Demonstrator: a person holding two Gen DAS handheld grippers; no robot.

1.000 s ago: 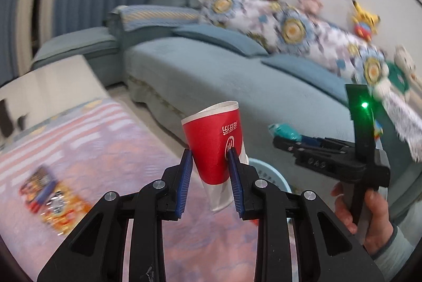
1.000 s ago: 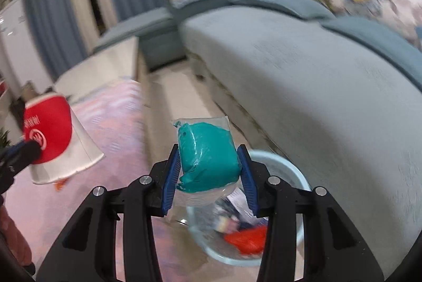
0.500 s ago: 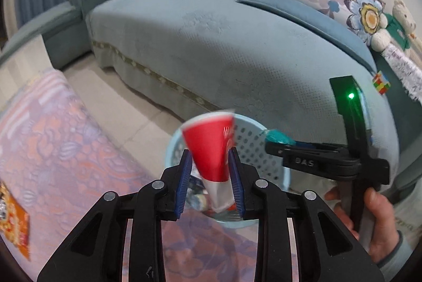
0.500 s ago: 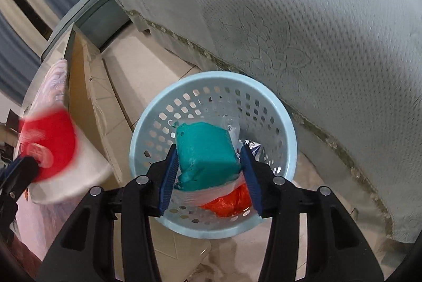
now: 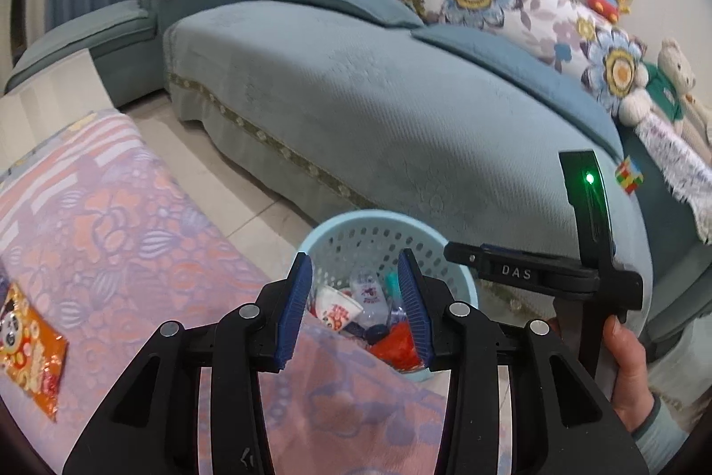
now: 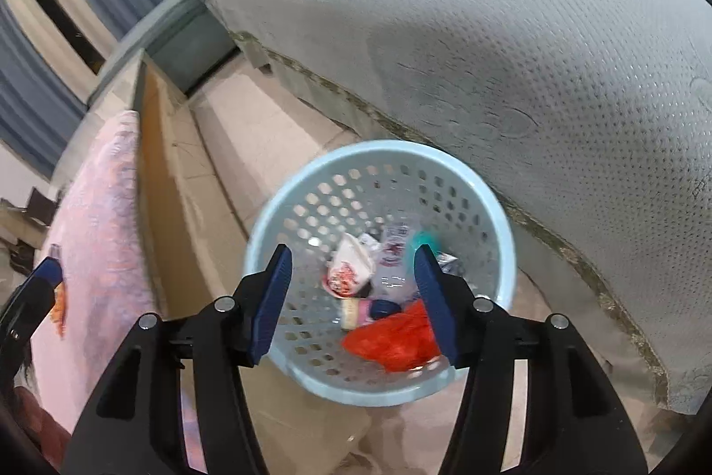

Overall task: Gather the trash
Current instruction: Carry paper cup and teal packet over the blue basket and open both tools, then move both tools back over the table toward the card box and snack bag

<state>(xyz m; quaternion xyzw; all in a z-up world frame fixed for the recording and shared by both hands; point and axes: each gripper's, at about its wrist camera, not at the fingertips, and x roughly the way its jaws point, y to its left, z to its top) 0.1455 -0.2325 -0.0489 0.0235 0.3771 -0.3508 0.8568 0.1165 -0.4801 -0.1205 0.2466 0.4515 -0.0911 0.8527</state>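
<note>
Hovering over the pale blue basket (image 6: 498, 208), both of my claws gape wide with nothing between the pads. My right claw (image 6: 353, 297) looks straight down into it: a red-and-white paper cup (image 6: 349, 272) lies on its side among the rest, a teal packet (image 6: 422, 241) sits by the far wall, and an orange-red wrapper (image 6: 391, 339) fills the near side. My left claw (image 5: 356, 301) hangs over the near rim, above the edge of the tabletop's pink floral cloth (image 5: 111, 217). So those pieces count as collected, by my reckoning. One job looks left: an orange snack wrapper (image 5: 29, 346) lies flat on the cloth, well apart from the basket, far to my left.
</note>
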